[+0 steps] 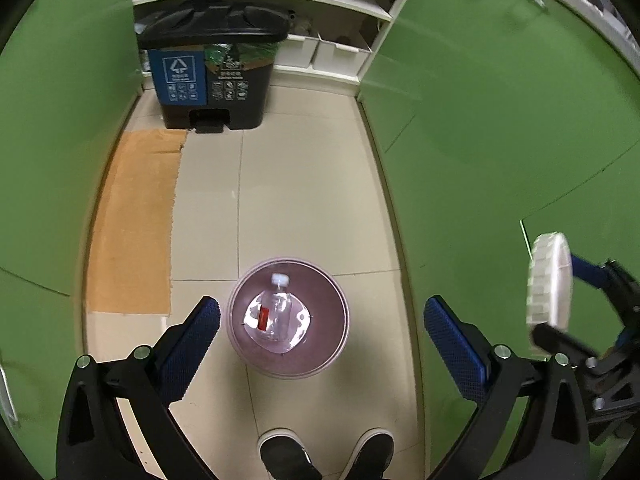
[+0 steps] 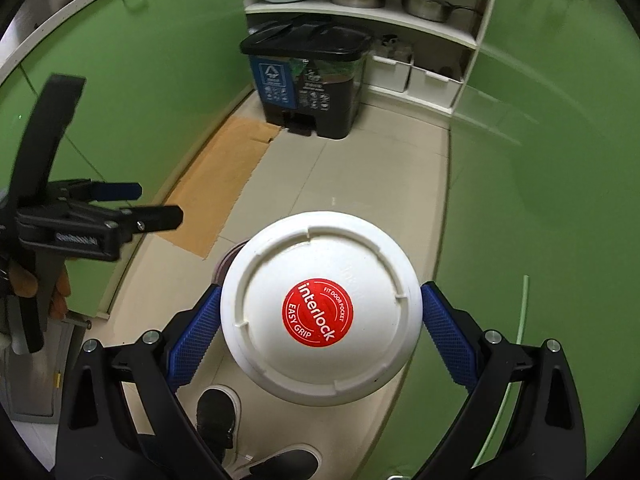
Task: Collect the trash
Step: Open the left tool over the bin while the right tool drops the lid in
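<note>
**Clamping a white lid above a small bin with a bottle inside**

Clamping a round white lid (image 2: 320, 308), the right gripper (image 2: 320, 320) holds it by its edges between both blue finger pads (image 2: 192, 344), filling the centre of the right wrist view. A red round sticker (image 2: 318, 312) reading "interlock" sits on the lid's face. In the left wrist view the same lid appears edge-on at the right side of the frame, with the right gripper's dark frame behind it.

The left gripper (image 1: 322, 320) has its fingers spread wide apart, holding nothing. Between them, lower centre of the left wrist view, stands a small round pinkish bin (image 1: 288, 316) on the beige tiled floor (image 1: 304, 200). Inside it lies a clear plastic bottle (image 1: 278, 312) with a white cap and a red label. In the right wrist view only a sliver of this bin shows just past the lid's left edge.

At the top centre of both views stands a black pedal trash bin (image 1: 212, 76) with a blue recycling panel, its lid shut. A flat piece of cardboard (image 1: 136, 220) lies on the floor at centre left, touching the green cabinet fronts (image 1: 60, 140). Two dark shoes (image 1: 324, 456) show at the bottom edge. Pots sit on a white shelf (image 2: 360, 12) above the trash bin.
</note>
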A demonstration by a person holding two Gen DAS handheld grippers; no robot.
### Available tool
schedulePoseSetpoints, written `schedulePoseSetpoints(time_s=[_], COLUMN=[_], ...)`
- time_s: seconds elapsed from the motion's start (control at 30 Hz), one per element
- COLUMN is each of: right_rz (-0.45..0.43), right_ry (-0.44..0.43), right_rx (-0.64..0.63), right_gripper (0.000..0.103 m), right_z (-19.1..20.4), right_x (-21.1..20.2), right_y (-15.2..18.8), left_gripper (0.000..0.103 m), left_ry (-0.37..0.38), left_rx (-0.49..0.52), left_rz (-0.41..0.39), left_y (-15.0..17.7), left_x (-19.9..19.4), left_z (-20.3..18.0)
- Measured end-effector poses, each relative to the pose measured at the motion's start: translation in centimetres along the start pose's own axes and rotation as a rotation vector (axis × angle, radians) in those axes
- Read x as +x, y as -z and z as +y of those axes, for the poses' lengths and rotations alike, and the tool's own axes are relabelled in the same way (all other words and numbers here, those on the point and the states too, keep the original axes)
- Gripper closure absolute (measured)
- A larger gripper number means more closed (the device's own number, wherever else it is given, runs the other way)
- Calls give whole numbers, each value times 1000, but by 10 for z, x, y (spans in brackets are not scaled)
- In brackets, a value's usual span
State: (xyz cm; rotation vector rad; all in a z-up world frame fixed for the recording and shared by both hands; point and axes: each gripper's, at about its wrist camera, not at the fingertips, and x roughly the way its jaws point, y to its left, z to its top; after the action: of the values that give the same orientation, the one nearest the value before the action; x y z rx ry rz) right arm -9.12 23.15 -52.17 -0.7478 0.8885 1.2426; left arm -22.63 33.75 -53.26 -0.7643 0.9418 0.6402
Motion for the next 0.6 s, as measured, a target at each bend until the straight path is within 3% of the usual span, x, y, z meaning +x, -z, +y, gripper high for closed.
schedulePoseSetpoints(time_s=[0.5,0.6], right_rz=[35,46], right_ry=[-120,-121], right_rx=[-136,-140], right_gripper=[8,3], right_z=[74,79], right_x=[59,72], right_y=[-33,-37], left_gripper=[5,5], left_ry=[-80,-95], left_rx=[-101,-114], left_rz=[-108,-121], left_y=[2,5], left_x=[-54,-57], left_z=[72,80])
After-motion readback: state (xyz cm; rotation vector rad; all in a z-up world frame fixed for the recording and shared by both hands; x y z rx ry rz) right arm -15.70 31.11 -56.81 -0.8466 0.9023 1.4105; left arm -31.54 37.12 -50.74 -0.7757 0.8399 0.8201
